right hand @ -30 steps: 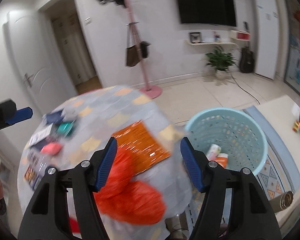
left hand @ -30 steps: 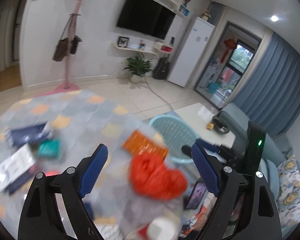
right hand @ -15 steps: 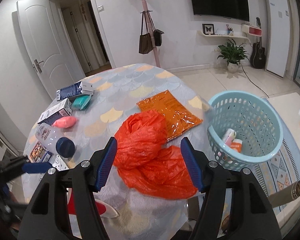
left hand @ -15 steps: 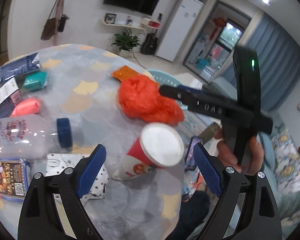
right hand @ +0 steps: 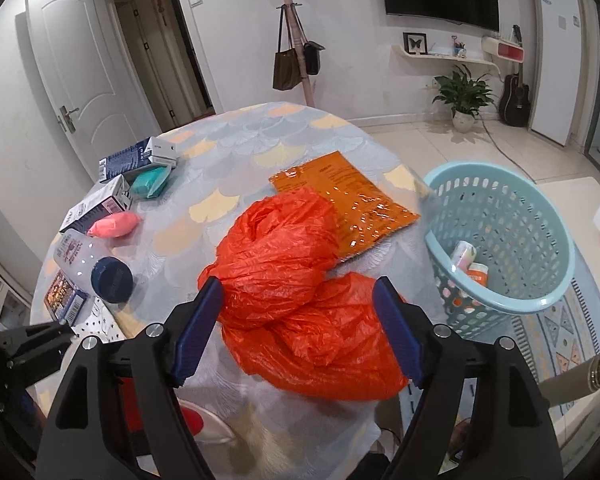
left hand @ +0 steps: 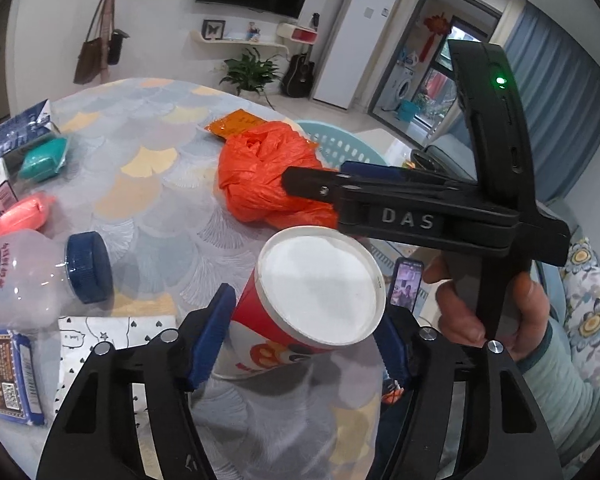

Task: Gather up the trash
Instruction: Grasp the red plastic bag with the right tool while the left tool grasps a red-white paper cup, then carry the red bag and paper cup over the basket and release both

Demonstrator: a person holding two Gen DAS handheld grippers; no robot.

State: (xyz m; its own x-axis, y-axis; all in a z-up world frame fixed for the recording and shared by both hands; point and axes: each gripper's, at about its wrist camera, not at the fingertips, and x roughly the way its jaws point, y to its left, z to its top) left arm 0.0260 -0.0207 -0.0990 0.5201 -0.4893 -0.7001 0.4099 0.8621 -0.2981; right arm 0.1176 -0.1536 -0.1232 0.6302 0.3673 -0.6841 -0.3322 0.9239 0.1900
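Left wrist view, item one: left gripper (left hand: 300, 332), black frame with blue pads, jaws closing around a red paper cup with a white interior (left hand: 308, 304). The cup lies tipped on the round table with the grey-and-yellow scale-pattern cloth (left hand: 156, 184), mouth toward the lens. The left pad lies against the cup's red wall; the right pad sits just behind the rim, and contact there cannot be told, so the grip is judged not yet firm. Probable reason for the side-on approach: a tipped cup offers its wall, not its rim.

Item two: right gripper (right hand: 300, 320), jaws opening, straddling a crumpled orange plastic bag (right hand: 292, 272) without pressing on it. The wide spread suits a bulky, soft bundle that will compress when squeezed. The bag rests near the table edge, partly over a flat orange foil packet (right hand: 352, 204).

Item three: pale blue perforated plastic basket (right hand: 504, 240), on the floor just beside the table, already holding a couple of small containers; judged the collecting point, placed within reach of both hands.

Item four, untouched: clear plastic bottle with a dark blue cap (left hand: 40, 276), lying on its side; pink soft packet (left hand: 24, 216); teal soft packet (left hand: 44, 158); printed cartons (right hand: 136, 158) at the far side.
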